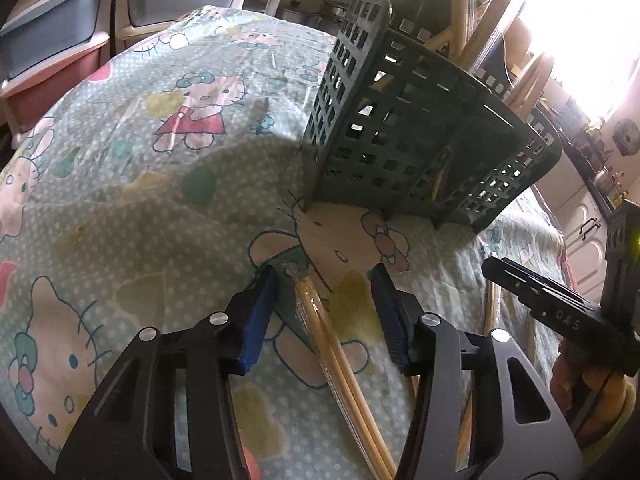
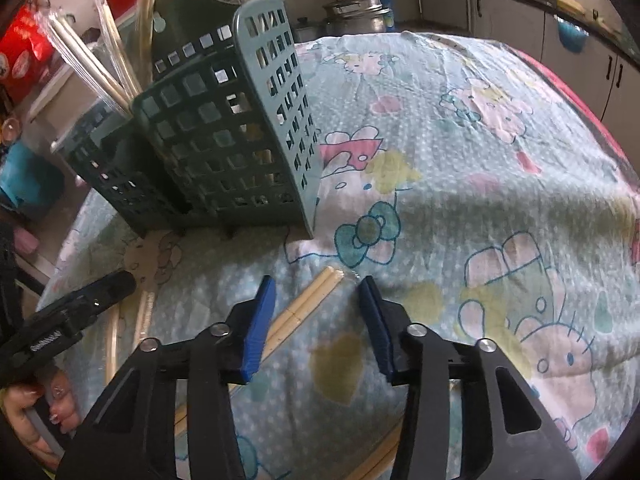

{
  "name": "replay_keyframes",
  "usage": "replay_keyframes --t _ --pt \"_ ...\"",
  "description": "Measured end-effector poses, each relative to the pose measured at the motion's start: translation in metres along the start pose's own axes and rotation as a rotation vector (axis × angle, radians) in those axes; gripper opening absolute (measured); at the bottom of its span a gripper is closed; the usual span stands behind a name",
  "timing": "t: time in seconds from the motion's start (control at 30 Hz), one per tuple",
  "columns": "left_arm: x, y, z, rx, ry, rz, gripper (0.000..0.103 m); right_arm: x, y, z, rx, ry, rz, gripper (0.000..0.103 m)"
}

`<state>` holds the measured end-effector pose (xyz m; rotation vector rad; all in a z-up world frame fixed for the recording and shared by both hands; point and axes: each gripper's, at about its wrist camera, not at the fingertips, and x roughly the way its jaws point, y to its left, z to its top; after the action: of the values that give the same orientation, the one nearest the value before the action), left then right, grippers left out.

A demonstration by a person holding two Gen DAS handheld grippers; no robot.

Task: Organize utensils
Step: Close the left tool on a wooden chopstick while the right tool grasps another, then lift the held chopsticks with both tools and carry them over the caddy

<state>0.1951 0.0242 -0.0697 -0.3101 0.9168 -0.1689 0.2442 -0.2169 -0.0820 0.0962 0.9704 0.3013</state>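
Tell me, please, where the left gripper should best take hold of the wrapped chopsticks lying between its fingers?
Probably near the far end of the chopsticks, coming from above. The pair lies flat on the cloth, running lengthwise between the fingers, so the left gripper closes across its narrow width.

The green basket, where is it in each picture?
Left wrist view: the basket stands upper right of centre, beyond the left gripper.
Right wrist view: the basket stands upper left, beyond the right gripper.
Shared landmark: the cartoon-cat tablecloth under it.
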Motion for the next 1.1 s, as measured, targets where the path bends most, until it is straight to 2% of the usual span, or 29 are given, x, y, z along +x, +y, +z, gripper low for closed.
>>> replay_keyframes --t 0.1,0.17,0.3,0.43,0.63,1.1 --pt "0.001 0.0 0.001 0.003 -0.004 0.006 0.041 0.003 0.004 -0.001 -0.03 -0.014 -0.033 0.036" --pt "0.002 0.0 0.001 0.002 -0.009 0.017 0.033 0.002 0.005 -0.003 -0.041 -0.027 -0.047 0.033" --pt "0.003 0.007 0.004 -0.021 -0.017 0.032 0.02 -0.002 0.005 -0.007 -0.04 -0.041 -0.044 0.014" --pt "0.003 0.011 0.005 -0.036 -0.019 0.035 0.011 -0.01 0.002 -0.01 -0.013 -0.061 -0.013 0.007" --pt "0.003 0.012 0.005 -0.04 -0.02 0.035 0.008 -0.032 0.003 -0.01 0.001 -0.107 0.026 0.006" --pt "-0.022 0.005 0.007 -0.03 -0.057 -0.027 0.003 -0.083 0.029 -0.011 -0.089 -0.221 0.059 0.006"
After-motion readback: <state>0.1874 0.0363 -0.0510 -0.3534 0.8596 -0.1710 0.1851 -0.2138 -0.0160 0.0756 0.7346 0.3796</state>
